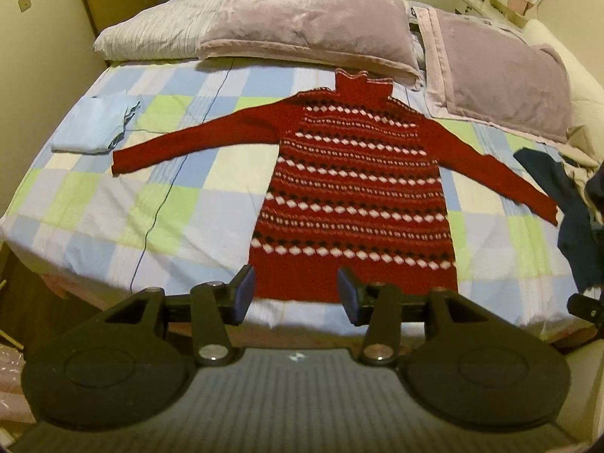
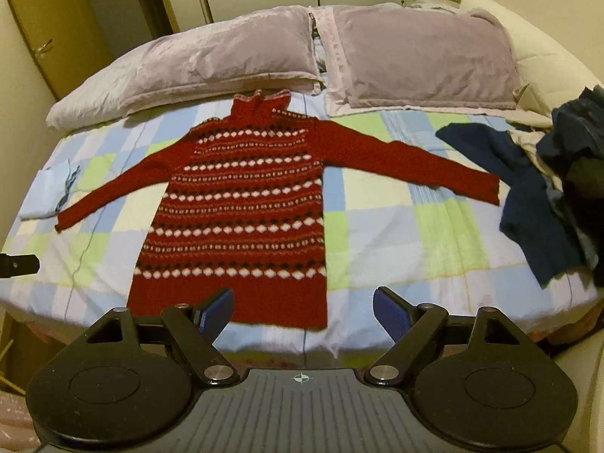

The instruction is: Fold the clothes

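Note:
A red knitted sweater (image 1: 355,188) (image 2: 241,211) with white and dark diamond bands lies flat on the bed, collar toward the pillows, both sleeves spread outward. My left gripper (image 1: 296,294) hovers above the sweater's bottom hem, open, with nothing between its blue pads. My right gripper (image 2: 302,315) hangs over the hem's right corner near the bed's front edge, also open and holding nothing. Neither gripper touches the sweater.
The bed (image 1: 113,207) has a blue, green and white checked cover. Two mauve pillows (image 1: 302,26) (image 2: 422,56) lie at the head. A folded light blue cloth (image 1: 94,124) (image 2: 45,192) sits at the left. A pile of dark blue and beige clothes (image 2: 547,188) (image 1: 573,204) lies at the right.

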A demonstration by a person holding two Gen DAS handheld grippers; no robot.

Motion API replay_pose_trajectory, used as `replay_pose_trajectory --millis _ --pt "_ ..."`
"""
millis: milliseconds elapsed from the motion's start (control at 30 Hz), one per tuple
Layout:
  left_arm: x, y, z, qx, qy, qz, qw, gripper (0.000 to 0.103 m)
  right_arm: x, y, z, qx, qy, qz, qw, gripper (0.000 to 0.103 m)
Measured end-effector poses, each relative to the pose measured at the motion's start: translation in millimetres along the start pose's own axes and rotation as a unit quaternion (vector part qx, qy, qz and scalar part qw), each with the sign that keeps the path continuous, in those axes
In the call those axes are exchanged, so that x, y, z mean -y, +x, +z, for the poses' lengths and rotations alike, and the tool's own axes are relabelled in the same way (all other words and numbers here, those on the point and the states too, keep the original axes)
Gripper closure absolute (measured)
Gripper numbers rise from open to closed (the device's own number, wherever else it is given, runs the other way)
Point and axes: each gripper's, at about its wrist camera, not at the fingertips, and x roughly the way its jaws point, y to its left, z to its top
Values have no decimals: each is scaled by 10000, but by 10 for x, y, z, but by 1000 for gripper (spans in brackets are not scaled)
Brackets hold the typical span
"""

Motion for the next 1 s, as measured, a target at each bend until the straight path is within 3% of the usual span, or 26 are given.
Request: replay_pose_trajectory --millis 367,1000 --pt "178 -307 -513 -5 -36 86 10000 58 100 -225 -410 -145 -227 178 9995 19" --pt "236 -401 -599 13 214 52 9998 50 66 -314 -546 -268 -236 149 9993 19"
